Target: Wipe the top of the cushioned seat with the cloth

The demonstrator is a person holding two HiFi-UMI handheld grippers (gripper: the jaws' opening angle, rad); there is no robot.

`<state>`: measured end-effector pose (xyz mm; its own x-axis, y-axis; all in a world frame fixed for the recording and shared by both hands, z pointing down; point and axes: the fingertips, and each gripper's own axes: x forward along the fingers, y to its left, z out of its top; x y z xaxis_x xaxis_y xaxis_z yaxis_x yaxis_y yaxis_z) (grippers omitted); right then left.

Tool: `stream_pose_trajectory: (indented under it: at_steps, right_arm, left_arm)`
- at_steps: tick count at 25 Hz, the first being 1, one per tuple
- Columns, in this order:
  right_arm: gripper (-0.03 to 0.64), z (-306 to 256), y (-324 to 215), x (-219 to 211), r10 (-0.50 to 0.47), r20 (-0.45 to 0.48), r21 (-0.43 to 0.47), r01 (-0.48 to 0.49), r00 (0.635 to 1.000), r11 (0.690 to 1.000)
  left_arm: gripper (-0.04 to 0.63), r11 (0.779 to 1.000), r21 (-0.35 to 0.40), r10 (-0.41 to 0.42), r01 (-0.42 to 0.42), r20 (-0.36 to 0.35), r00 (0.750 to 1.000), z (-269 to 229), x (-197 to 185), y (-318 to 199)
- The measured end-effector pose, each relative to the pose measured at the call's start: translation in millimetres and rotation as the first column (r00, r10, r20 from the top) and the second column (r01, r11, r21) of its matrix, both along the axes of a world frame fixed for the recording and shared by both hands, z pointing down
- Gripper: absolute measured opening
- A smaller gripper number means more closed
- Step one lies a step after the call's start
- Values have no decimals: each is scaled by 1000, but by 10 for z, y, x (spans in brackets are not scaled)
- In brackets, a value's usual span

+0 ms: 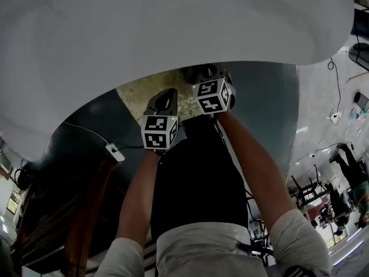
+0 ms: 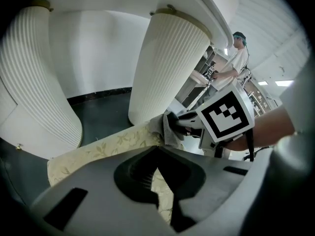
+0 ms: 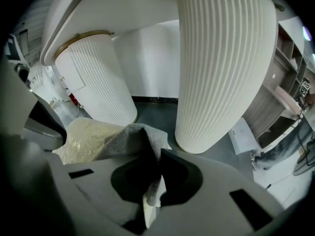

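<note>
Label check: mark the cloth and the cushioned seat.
cloth point(image 3: 129, 137): right gripper view, grey fold just above the jaws.
cushioned seat point(image 3: 83, 134): right gripper view, cream floral top, left of the cloth.

Cushioned seat point(image 2: 98, 151): below the near edge of the table point(image 1: 173, 27). Behind the seat, two table pedestals, the left pedestal point(image 2: 34, 82) and the right pedestal point(image 2: 172, 68), with floor point(image 2: 98, 112) between them. Left hand-held gripper point(image 2: 157, 156): over the seat. Right hand-held gripper point(image 3: 158, 156): just beside it on the right, with the cloth point(image 3: 140, 139) between its jaws, on the seat's far end. Person point(image 2: 236, 58): well behind, to the right.
</note>
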<state>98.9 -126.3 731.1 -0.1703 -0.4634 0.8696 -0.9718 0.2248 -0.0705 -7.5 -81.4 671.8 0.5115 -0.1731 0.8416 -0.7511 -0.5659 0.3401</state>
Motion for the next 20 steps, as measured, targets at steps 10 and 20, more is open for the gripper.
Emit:
stream_pose_trajectory:
  at_steps: [10, 20]
  right_arm:
    - [14, -26, 302, 27, 3, -39, -8, -3, 999, 1000]
    - [14, -279, 894, -134, -21, -23, -56, 19, 1000, 998]
  left_arm:
    - [14, 999, -3, -47, 47, -35, 998, 107, -232, 255]
    - [14, 996, 69, -60, 63, -44, 997, -227, -449, 555]
